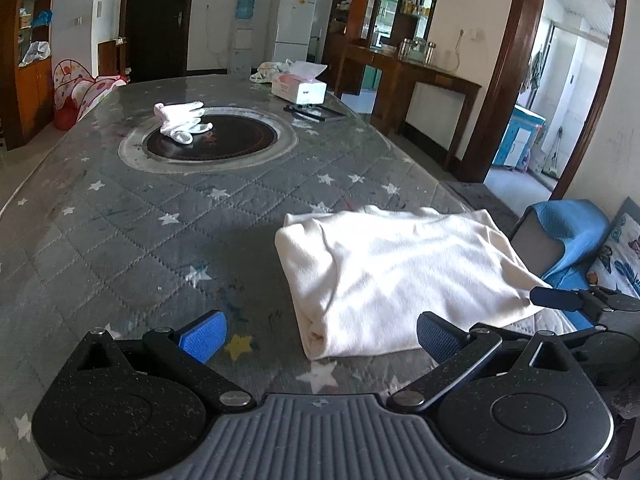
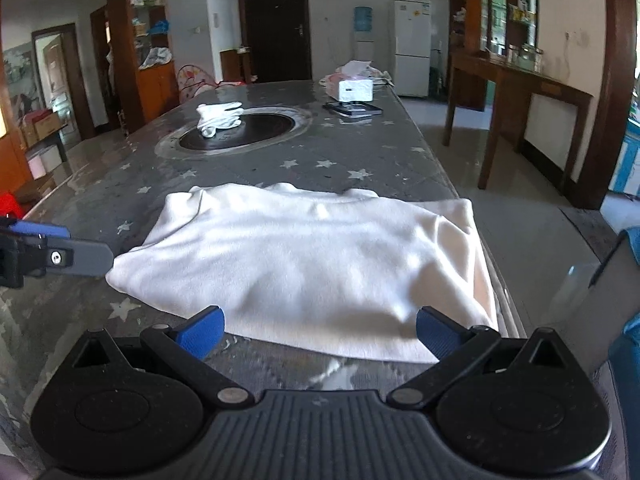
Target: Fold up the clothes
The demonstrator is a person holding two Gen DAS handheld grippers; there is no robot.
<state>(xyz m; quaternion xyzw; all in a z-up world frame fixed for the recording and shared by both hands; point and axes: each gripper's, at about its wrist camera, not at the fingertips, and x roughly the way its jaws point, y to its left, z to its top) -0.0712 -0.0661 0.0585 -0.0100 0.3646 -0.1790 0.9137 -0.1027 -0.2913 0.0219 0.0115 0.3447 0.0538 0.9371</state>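
Cream garment — folded, softly rumpled

We see one cream-white garment lying folded on the grey star-patterned table cover, near the table's right edge and close to us. It is a soft, plain knit with no print that we can make out, folded into a rough rectangle of several layers. In the left wrist view its rounded fold runs down the left side, and the stacked layers show at the near left corner. In the right wrist view the garment spreads wide and mostly flat, with shallow wrinkles across the top; its right side reaches the table's edge, and its far edge is slightly uneven and bumpy.
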